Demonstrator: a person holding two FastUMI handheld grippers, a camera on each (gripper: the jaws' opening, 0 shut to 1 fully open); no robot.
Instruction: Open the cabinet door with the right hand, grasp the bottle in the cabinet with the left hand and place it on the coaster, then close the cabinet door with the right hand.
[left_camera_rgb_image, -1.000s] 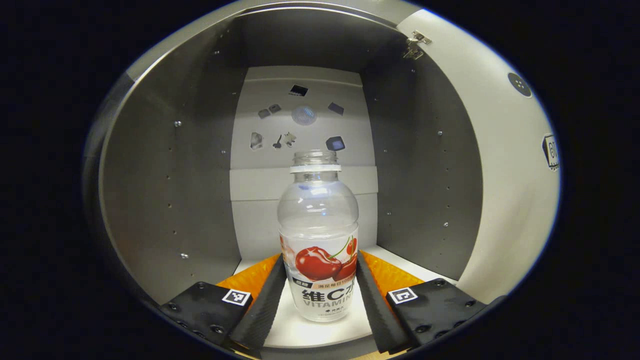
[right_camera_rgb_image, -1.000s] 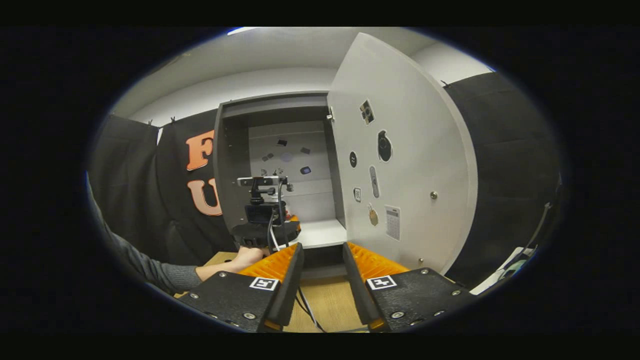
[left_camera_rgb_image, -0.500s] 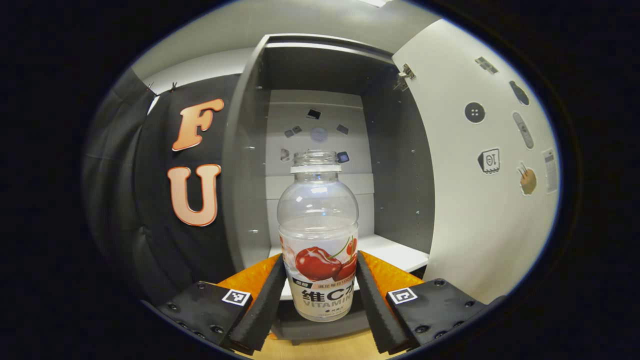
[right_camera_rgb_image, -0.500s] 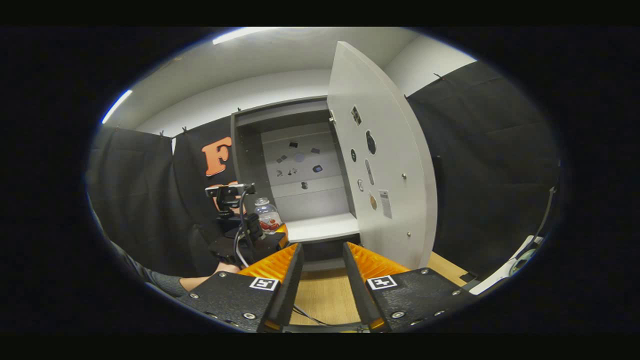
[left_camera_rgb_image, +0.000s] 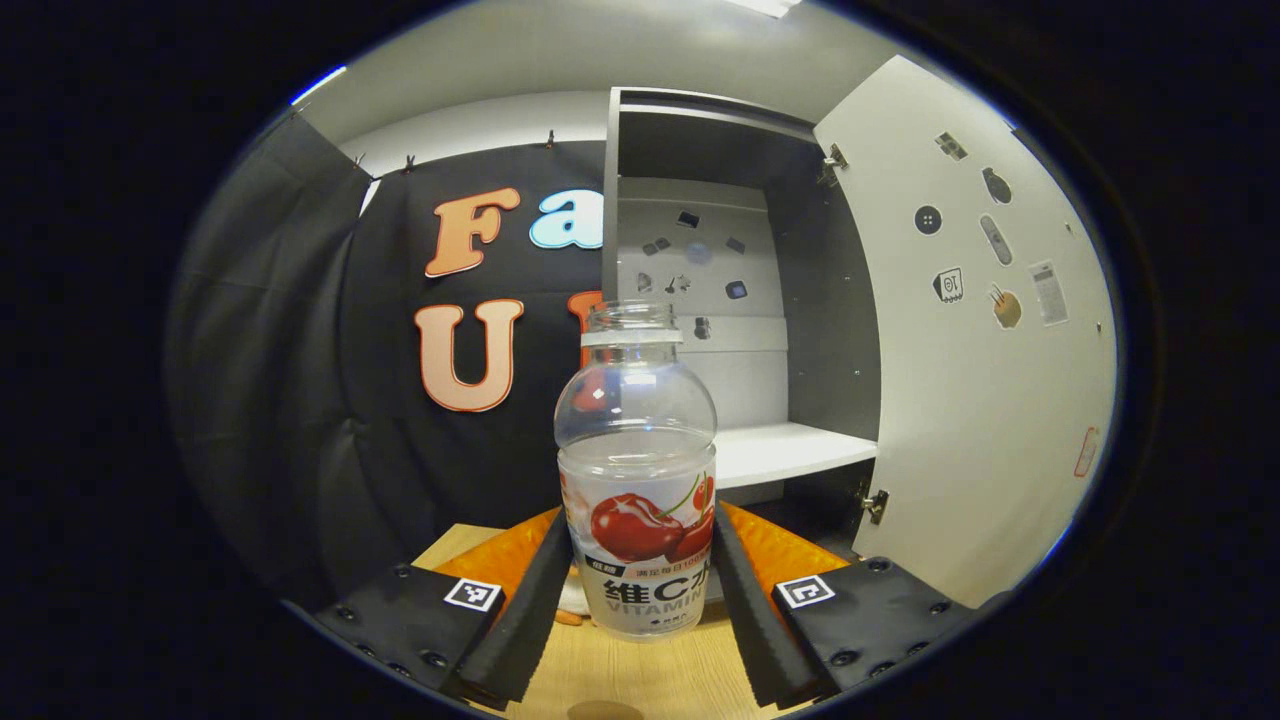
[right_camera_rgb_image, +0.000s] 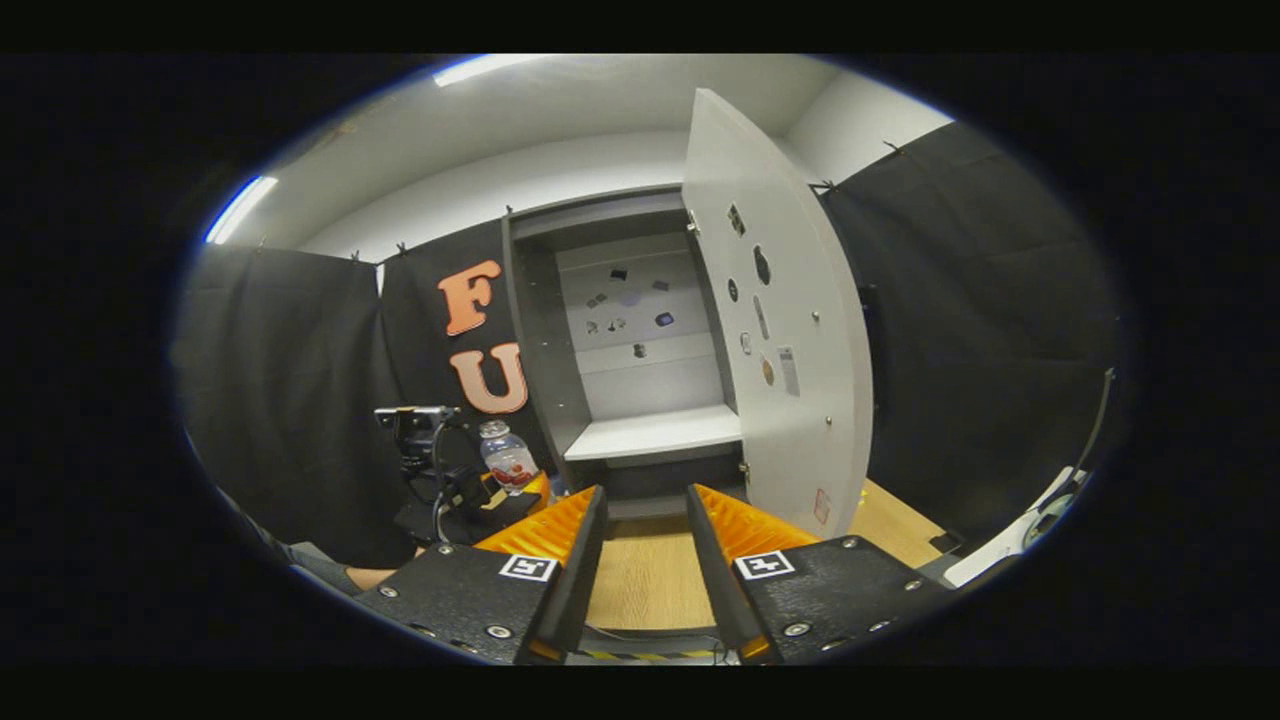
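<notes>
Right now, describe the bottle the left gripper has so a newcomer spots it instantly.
Start at the open grey cabinet with its white door swung right. In front of it, over the wooden table, the left gripper clamps a clear plastic bottle. It is capless, with a red cherry label.

Bottle: clear, white neck ring, label with red cherries and dark lettering. Fingers: black ribbed inner faces, orange ridged backs; black bases bearing black-and-white square markers. Cabinet: dark grey walls, pale grey back panel, white shelf. Door: pale grey, small dark stickers. Surface: light wood grain.
</notes>
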